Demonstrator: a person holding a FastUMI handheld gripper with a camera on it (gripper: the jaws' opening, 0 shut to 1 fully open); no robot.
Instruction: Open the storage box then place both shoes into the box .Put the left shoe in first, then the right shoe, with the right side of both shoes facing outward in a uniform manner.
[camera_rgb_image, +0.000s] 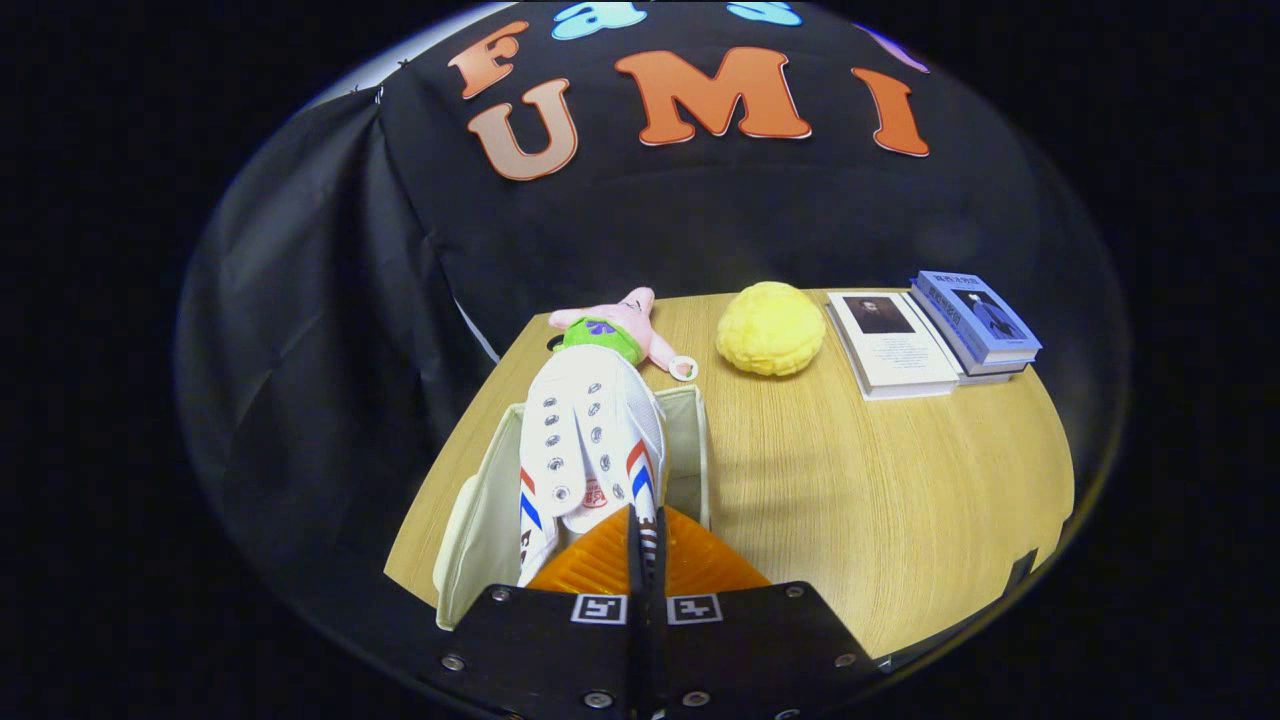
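A: Where is the shoe (590, 450)?

B: It is a white high-top with metal eyelets and red and blue stripes at its side. It hangs over the open storage box (480, 520), toe pointing away from the camera, its heel end at the fingers.

A: And the gripper (647, 540)?

B: The two fingers are drawn nearly together, with a thin edge of the shoe's heel end pinched in the narrow gap between them. Both press on it.

A: Describe the box.

B: Cream fabric walls, top open, standing on the wooden table (880, 480) near its left edge. I cannot tell what lies inside beneath the shoe.

A: What else is on the table?

B: Just beyond the box lies a pink plush toy (625, 325) in green shorts, with a small ring at one arm. To its right sits a yellow plush ball (771, 328). Further right are two books (935, 335), side by side, a white one and a blue one.
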